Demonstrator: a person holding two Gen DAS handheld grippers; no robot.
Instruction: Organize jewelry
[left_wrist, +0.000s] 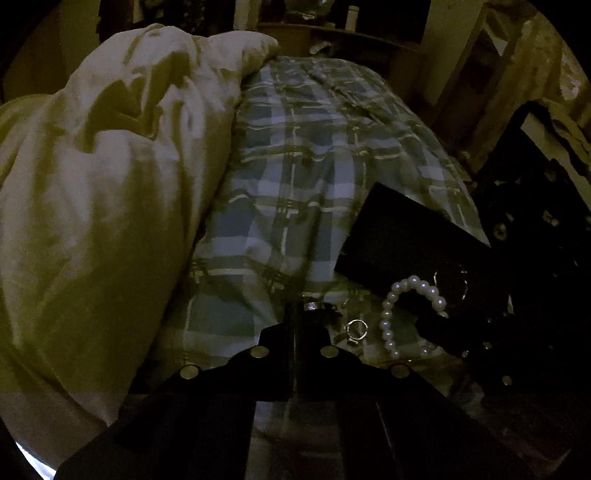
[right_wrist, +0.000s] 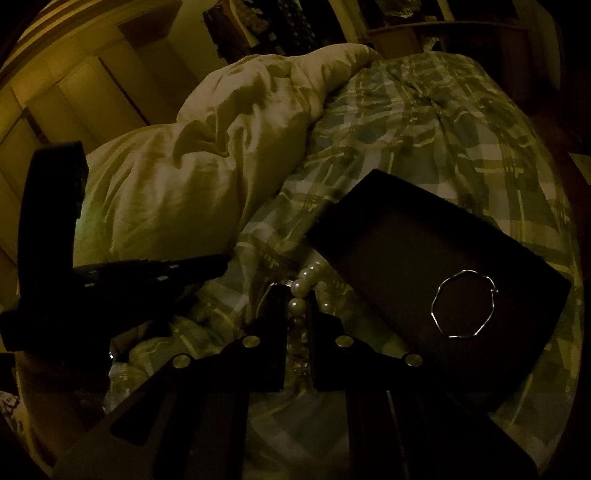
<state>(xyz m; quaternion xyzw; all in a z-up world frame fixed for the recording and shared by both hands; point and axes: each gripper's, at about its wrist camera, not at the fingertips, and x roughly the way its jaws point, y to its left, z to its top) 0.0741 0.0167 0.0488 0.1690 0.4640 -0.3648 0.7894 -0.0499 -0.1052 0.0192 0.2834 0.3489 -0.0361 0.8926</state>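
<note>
no readable text, no labels, no brands, no numbers

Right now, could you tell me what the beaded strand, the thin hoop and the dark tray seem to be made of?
Beaded strand: round, glossy white beads, pearl or imitation; I cannot tell which.
Thin hoop: fine silvery wire, probably metal, catching bright glints.
Dark tray: matte black with no shine, perhaps velvet-lined card; too dim to be sure.

the pearl string (right_wrist: 297, 295) between the right gripper (right_wrist: 298, 312) fingers is glossy and smooth. beside it to the right, the dark tray (right_wrist: 388, 236) looks matt, and the thin wire hoop (right_wrist: 463, 303) on it glints like metal. beyond lie a soft checked cloth sheet (right_wrist: 424, 122) and a crumpled, faintly shiny duvet (right_wrist: 207, 155).
</note>
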